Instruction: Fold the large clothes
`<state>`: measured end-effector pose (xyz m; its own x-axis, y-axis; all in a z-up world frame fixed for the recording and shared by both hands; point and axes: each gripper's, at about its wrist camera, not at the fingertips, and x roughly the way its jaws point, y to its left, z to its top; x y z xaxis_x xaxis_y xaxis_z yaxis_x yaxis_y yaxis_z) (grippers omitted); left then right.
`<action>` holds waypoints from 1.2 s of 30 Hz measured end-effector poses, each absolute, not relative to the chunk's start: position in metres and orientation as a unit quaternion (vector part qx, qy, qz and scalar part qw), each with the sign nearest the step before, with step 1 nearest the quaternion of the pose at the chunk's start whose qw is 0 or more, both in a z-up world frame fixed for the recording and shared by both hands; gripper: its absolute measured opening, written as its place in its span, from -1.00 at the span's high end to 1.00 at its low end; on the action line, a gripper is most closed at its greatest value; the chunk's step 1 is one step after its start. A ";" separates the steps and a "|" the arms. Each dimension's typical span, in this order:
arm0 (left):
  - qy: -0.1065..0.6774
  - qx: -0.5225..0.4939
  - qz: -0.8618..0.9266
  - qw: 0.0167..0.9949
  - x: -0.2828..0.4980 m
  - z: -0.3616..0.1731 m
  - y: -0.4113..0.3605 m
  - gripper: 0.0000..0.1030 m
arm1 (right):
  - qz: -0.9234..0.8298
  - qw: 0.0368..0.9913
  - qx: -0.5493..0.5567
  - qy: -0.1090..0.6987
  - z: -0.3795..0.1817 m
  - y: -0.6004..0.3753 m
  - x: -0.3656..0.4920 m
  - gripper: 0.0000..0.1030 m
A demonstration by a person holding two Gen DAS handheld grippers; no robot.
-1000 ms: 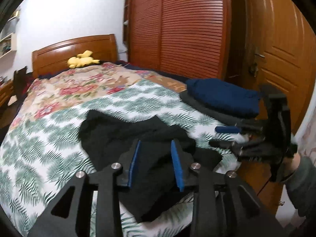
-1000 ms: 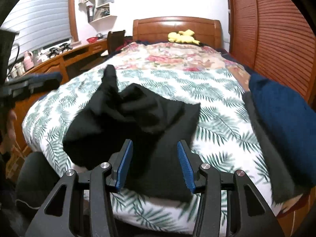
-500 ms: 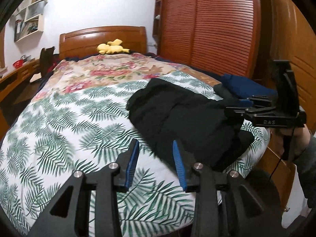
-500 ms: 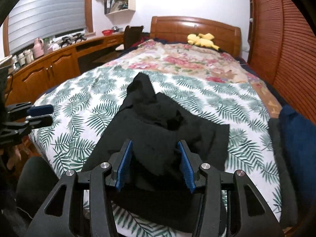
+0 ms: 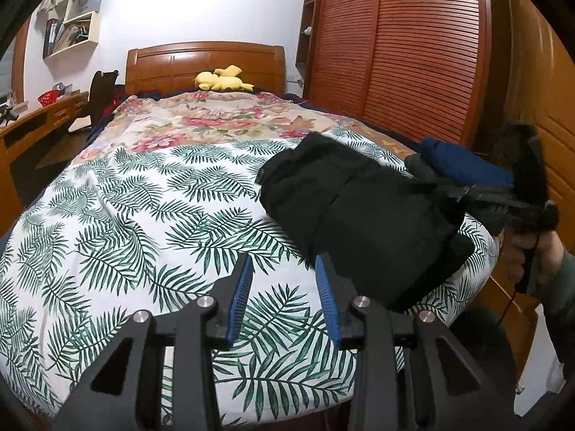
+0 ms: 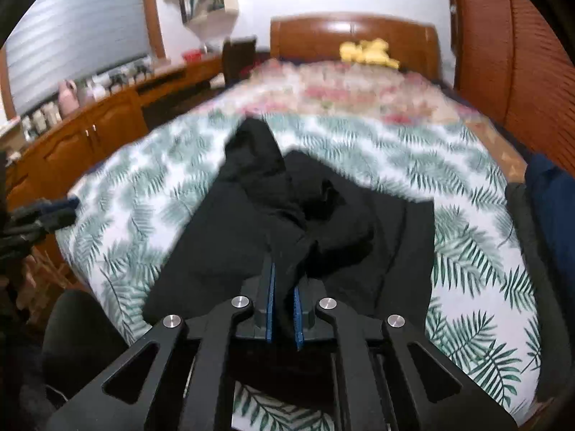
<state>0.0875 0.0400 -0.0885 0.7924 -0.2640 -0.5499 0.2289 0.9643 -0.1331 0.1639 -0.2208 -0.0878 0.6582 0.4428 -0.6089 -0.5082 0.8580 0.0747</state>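
A crumpled black garment (image 5: 363,215) lies on the palm-leaf sheet (image 5: 143,215) near the foot of the bed. In the right wrist view my right gripper (image 6: 284,301) is shut, and a fold of the black garment (image 6: 251,237) is pinched between its blue pads. The left wrist view shows that same gripper (image 5: 503,197) reaching into the cloth from the right, held by a hand (image 5: 539,251). My left gripper (image 5: 284,287) stands open over bare sheet, just left of the garment's near edge, with nothing between its fingers.
A folded navy garment (image 5: 463,165) rests on a grey one at the bed's right edge. Slatted wooden wardrobe doors (image 5: 413,54) stand to the right, a desk (image 6: 90,125) to the left. A yellow plush toy (image 5: 221,79) sits by the headboard.
My right gripper's jaws have closed on a fold of the black garment. My left gripper has drawn off the garment to the left and now stands over the sheet.
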 end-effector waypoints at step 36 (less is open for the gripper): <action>0.286 -0.018 -0.168 0.943 0.084 -0.088 -0.009 0.30 | 0.124 0.947 -0.033 0.294 -0.082 -0.304 0.133 0.16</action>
<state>0.0843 -0.0093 -0.0881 0.7799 -0.3274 -0.5335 0.3063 0.9429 -0.1308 0.1332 -0.3045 -0.0824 0.7962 0.2158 -0.5652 -0.2541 0.9671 0.0113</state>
